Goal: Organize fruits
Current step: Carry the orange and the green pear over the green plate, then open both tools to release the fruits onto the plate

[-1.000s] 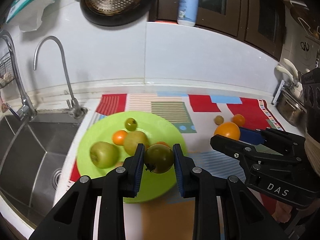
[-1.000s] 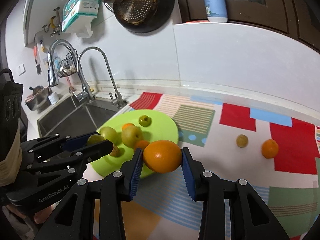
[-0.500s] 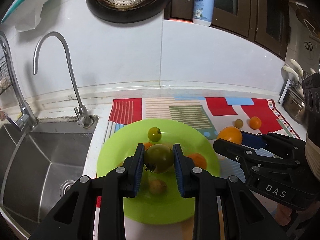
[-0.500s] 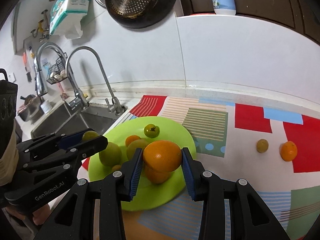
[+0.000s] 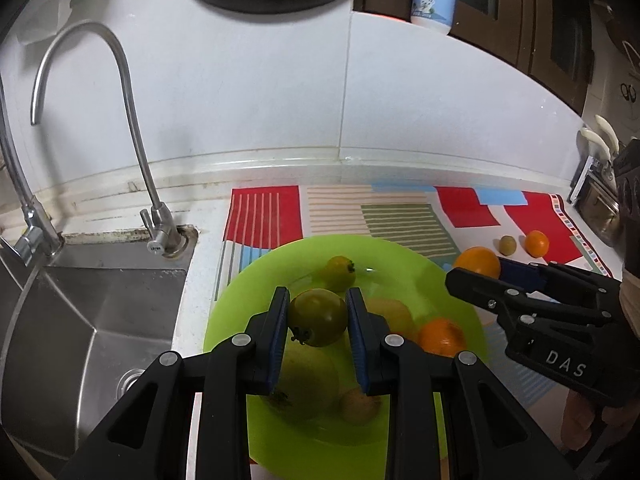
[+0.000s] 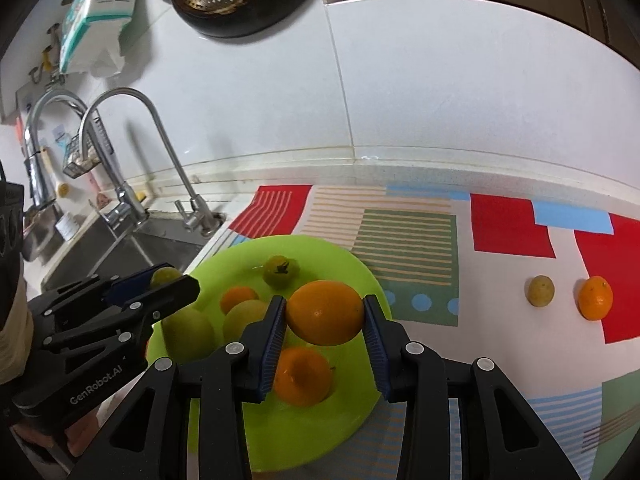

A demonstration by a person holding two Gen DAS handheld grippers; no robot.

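Left gripper (image 5: 317,322) clamped on a green tomato (image 5: 318,317), held above the lime-green plate (image 5: 404,258). Right gripper (image 6: 324,318) clamped on a large orange (image 6: 325,313), also above the plate, on its right half.

On the plate beneath: two pale green fruits, a small orange (image 6: 238,298), another orange (image 6: 303,376) directly under the held one, and a small green tomato (image 6: 281,271) toward the far rim.

Plate sits on the patterned mat (image 6: 508,226), just beside the sink (image 5: 80,320); faucet (image 5: 124,100) behind. Well apart on the mat to the right: a small yellow-green fruit (image 6: 541,290) beside a mandarin (image 6: 596,298).
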